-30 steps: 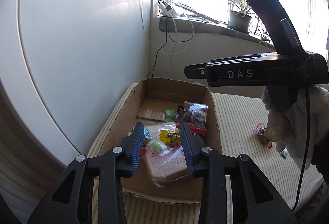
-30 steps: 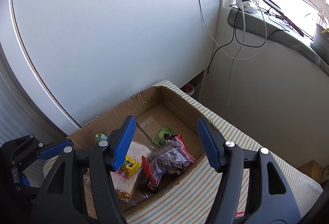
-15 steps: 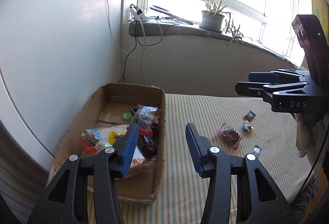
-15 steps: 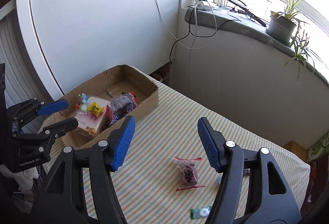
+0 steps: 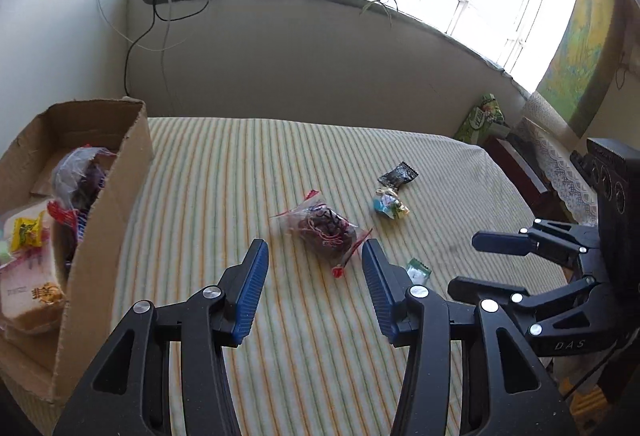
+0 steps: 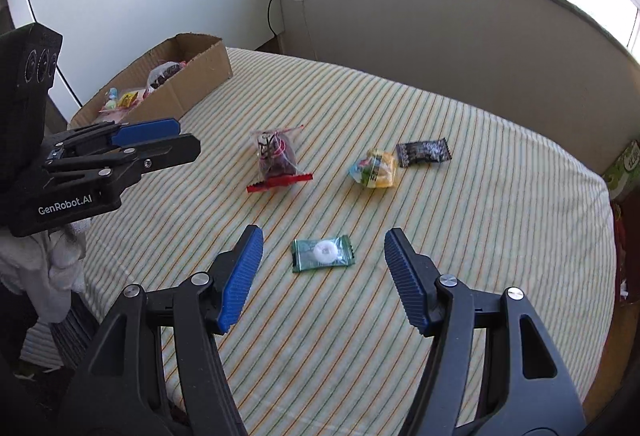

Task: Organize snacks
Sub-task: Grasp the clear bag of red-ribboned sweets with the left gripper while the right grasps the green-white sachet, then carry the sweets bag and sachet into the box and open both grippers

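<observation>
Both claws open, empty, above the striped desk (image 6: 480, 195): right claw (image 6: 323, 263) over green candy (image 6: 323, 253), left claw (image 5: 316, 278) near dark snack bag (image 5: 326, 227), yellow packet (image 6: 374, 168) touching black wrapper (image 6: 423, 151) mid-desk, box (image 6: 200, 73) of snacks at far left corner.

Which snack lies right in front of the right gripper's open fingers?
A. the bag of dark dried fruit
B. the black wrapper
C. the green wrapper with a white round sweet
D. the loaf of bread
C: in the right wrist view the green wrapper with a white round sweet lies on the striped cloth just ahead of the open right gripper, framed between its blue pads, and nothing is held.
</observation>
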A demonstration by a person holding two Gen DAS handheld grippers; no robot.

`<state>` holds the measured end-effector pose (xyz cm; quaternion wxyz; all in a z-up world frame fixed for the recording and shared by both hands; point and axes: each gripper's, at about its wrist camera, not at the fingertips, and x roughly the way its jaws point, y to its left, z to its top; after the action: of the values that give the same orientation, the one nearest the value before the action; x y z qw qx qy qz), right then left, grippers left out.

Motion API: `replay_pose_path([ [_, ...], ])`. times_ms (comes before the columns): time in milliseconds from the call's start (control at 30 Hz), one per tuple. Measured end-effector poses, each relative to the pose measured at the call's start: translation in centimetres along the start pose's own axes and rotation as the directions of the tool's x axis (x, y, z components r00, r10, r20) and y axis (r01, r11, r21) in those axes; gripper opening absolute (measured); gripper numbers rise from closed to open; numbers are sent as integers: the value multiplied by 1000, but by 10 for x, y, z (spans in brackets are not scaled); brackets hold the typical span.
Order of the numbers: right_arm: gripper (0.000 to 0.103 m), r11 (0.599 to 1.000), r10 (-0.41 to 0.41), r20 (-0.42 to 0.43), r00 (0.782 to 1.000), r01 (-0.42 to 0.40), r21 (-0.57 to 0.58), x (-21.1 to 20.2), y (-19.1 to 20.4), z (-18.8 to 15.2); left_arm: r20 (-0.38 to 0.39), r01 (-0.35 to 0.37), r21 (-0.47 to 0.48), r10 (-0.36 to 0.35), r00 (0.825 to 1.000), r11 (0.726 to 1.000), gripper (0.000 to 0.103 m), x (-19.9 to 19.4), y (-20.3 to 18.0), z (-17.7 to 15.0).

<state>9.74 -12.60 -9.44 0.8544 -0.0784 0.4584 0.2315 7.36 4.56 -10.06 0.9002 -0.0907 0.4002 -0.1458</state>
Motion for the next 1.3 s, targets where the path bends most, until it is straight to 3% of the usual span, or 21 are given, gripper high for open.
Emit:
replay_pose_path([
  [133, 61, 999, 38, -48, 998, -36, 33, 25, 0, -16, -59, 20, -38, -23, 998, 999, 59, 31, -10, 3],
  [200, 57, 997, 54, -42, 998, -51, 50, 32, -1, -18, -75, -3, -51, -1, 997, 999, 64, 44, -12, 6],
  [333, 57, 995, 63, -36, 997, -60, 84, 48, -5, -15, -85, -38, -53, 33, 996, 998, 64, 66, -6, 14],
  [433, 57, 999, 4, -15, 1000, -3, 51, 54, -2, -13, -88, -48, -62, 43, 995, 997, 56, 77, -1, 13],
  [467, 57, 999, 0, -14, 1000, 1, 49, 54, -2, -12, -88, -48, -63, 42, 995, 997, 43, 78, 1, 12],
  [500, 55, 999, 4, -17, 1000, -3, 50, 54, -2, -12, -82, -58, -52, 53, 995, 997, 39, 78, 1, 12],
  [667, 29, 1000, -21, -36, 999, 21, -8, 49, -10, -15, -71, -41, -34, 38, 997, 999, 36, 74, 6, 10],
  [733, 13, 999, -36, -44, 998, 36, -14, 47, -13, -15, -67, -33, -41, 31, 997, 999, 36, 72, 8, 10],
  [800, 7, 1000, -31, -46, 998, 30, -5, 46, -18, -15, -59, -30, -40, 28, 998, 999, 35, 68, 9, 10],
  [1000, 6, 997, 14, -15, 1000, -13, 79, 31, -26, -19, -14, -42, 1, 42, 999, 999, 35, 39, 4, 9],
  [1300, 6, 999, -6, 40, 999, 5, 33, 4, -6, -13, 78, -78, 21, 76, 994, 997, 35, -16, -4, 6],
])
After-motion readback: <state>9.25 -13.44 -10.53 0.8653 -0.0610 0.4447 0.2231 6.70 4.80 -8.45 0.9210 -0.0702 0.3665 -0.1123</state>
